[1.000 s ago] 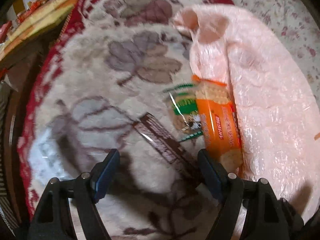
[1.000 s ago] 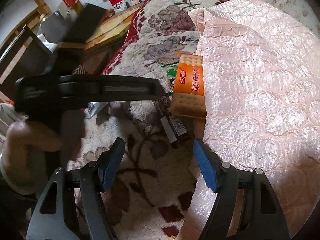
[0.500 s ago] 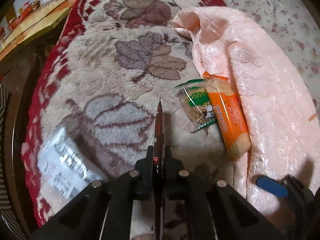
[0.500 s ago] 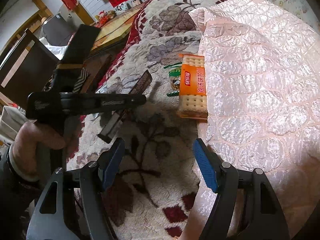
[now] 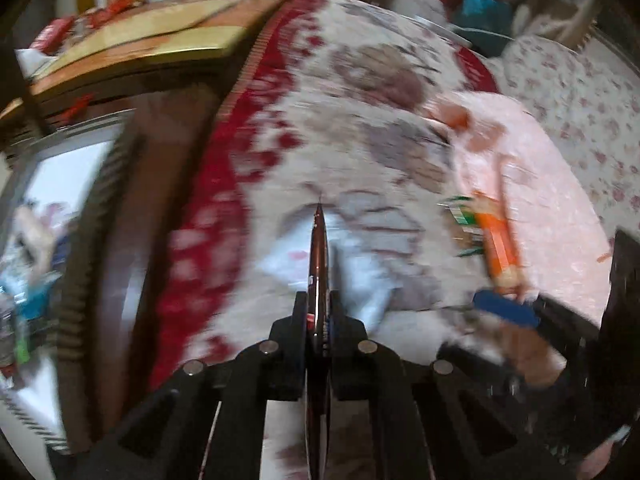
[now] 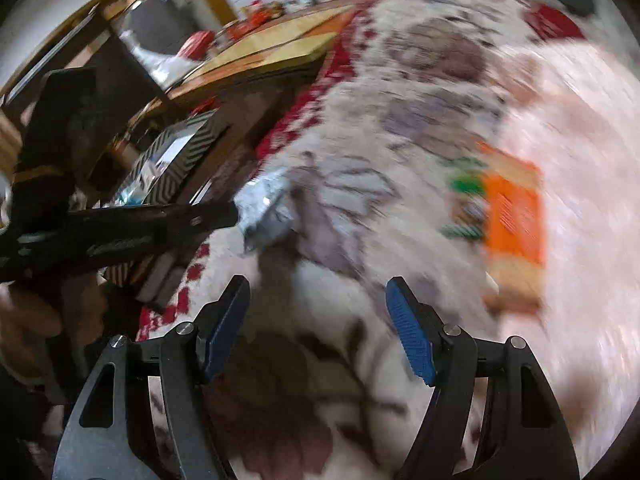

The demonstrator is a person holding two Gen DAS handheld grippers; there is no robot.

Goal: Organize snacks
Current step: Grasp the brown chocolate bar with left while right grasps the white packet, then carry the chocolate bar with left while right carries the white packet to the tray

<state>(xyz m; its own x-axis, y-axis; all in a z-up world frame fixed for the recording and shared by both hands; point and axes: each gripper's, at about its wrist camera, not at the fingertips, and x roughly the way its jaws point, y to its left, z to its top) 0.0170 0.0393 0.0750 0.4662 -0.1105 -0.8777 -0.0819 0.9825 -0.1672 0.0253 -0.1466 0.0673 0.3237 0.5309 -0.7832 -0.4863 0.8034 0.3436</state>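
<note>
Snacks lie spread over the floral fleece blanket (image 5: 360,128), and we read them from the left. At the far left edge, off the bed, stands a box with a black-and-white zigzag border (image 6: 180,152), with a wooden table (image 5: 152,36) beyond it; small packets lie in the box, too blurred for us to name. The left gripper (image 5: 319,300) has its jaws clamped on a thin dark brown snack bar (image 5: 319,248), seen edge-on and lifted clear of the blanket; its wrapper shows no writing we can read. Below the bar, on the blanket, lies a silvery-white packet (image 6: 264,208), label smeared by blur. The right gripper (image 6: 320,320) hovers over the blanket with its blue pads wide apart and nothing between them. Further right lies a small green-and-white snack packet (image 6: 466,200), touching the orange cracker pack (image 6: 514,216) beside it. The cracker pack's right side meets the edge of a pink quilted cover (image 6: 580,160). Its print is there, but we cannot make out any words or brand.
</note>
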